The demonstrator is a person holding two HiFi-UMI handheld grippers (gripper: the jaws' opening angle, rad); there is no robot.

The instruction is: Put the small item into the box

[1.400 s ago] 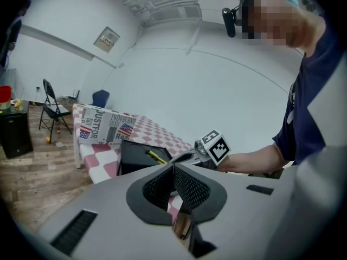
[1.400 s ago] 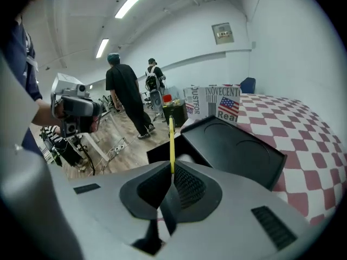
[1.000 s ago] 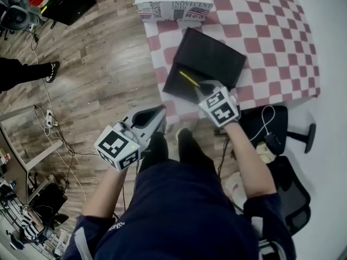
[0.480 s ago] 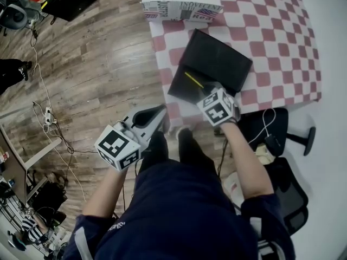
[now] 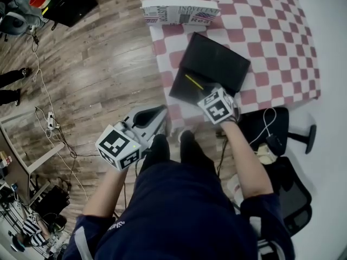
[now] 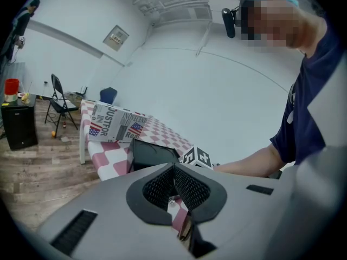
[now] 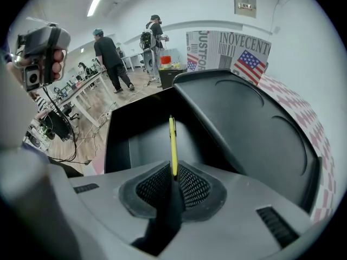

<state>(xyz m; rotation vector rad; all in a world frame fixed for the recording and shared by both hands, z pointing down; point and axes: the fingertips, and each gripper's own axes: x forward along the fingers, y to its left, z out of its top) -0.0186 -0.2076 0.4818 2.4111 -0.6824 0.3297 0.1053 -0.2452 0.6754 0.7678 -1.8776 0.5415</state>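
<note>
A black box (image 5: 184,85) lies open at the near edge of the checkered table (image 5: 271,31), its lid (image 5: 217,61) tipped back beside it. My right gripper (image 5: 203,92) is shut on a thin yellow pen (image 5: 193,82), which sticks out over the box's open tray. In the right gripper view the yellow pen (image 7: 172,145) stands up from the closed jaws, above the box tray (image 7: 135,134). My left gripper (image 5: 157,115) hangs off the table over the floor, shut with nothing in it. In the left gripper view the box (image 6: 149,153) sits beyond the jaws.
A newspaper-print box (image 5: 179,10) stands at the table's far left edge. A black office chair (image 5: 271,129) with a white cable is to the right of the table corner. Black cabinet (image 5: 68,1) and cables (image 5: 51,118) lie on the wooden floor at left.
The right gripper with the pen has stayed over the box's tray, shifting only slightly. The left gripper has held still. A person's legs at the far left have moved off.
</note>
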